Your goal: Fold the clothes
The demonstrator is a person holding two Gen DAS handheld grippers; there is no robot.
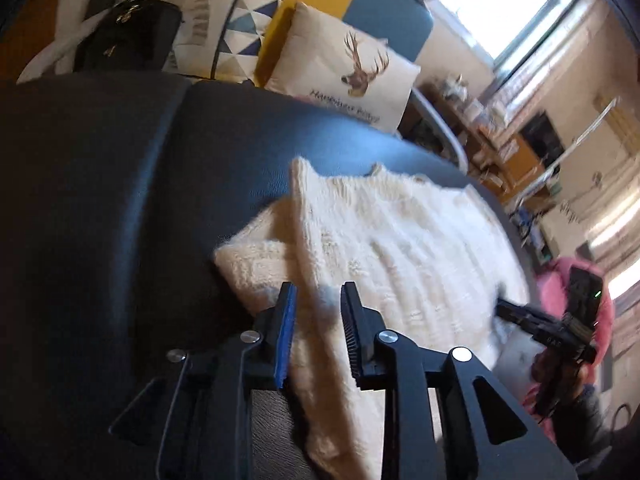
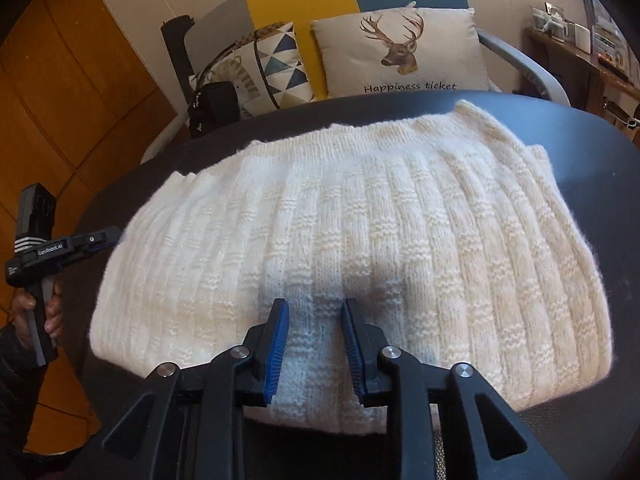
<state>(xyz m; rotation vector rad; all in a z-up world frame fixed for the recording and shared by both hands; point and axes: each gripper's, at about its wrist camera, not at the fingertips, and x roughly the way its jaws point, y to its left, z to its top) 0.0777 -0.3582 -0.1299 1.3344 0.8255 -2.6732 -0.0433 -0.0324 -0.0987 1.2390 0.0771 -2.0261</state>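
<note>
Cream knit sweater [image 2: 360, 220] folded flat on a black padded surface [image 2: 600, 160], one claw at its end, one at its near edge.

At far left of the right wrist view, a hand [image 2: 54, 314] around the handle of the left gripper [image 1: 318, 288]; jaws parted at the sweater's left end, pads clear of the knit, a folded edge visible in the gap. Across the middle, ribbed knit spread wide. At the near edge, right gripper [image 2: 314, 304] poised over the fabric, jaws likewise apart, nothing pinched. Behind, left to right: black handbag [image 1: 128, 36], triangle-print cushion [image 2: 276, 64], deer cushion [image 2: 400, 52].
</note>
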